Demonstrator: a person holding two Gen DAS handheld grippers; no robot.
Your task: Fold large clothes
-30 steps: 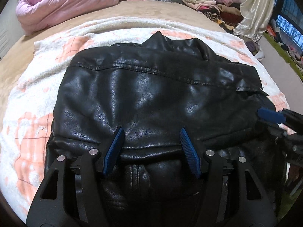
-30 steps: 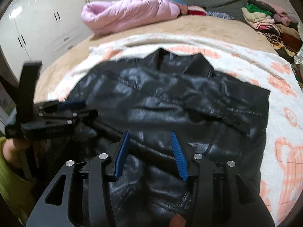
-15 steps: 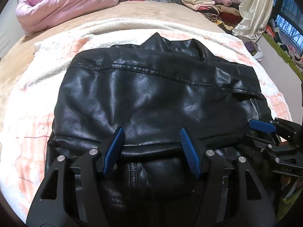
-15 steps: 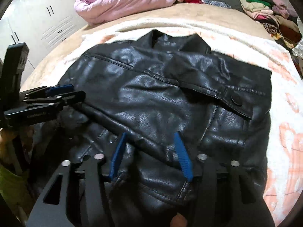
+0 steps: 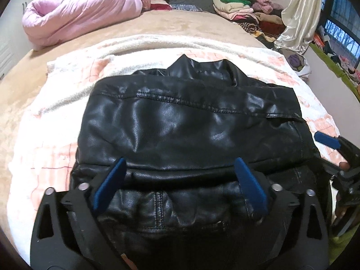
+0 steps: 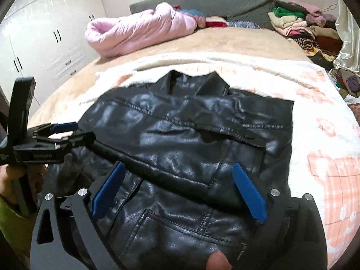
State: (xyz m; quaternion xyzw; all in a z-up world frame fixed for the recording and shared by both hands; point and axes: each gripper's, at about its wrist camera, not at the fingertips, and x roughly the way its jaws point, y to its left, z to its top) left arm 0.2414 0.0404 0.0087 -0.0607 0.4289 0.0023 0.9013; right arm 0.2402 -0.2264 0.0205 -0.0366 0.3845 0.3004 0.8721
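The black leather jacket (image 5: pixel 186 135) is spread on the white-and-peach blanket (image 5: pixel 56 117). The left hand-held gripper (image 5: pixel 180 173) is spread wide above the jacket's near hem, nothing gripped. The right hand-held gripper (image 6: pixel 177 175) is likewise spread wide over the jacket, holding nothing.

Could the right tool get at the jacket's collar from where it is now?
Probably yes. The right tool hangs open over the black leather jacket, and the collar lies exposed at the far edge; nothing sits between them, though it means reaching across the whole jacket.
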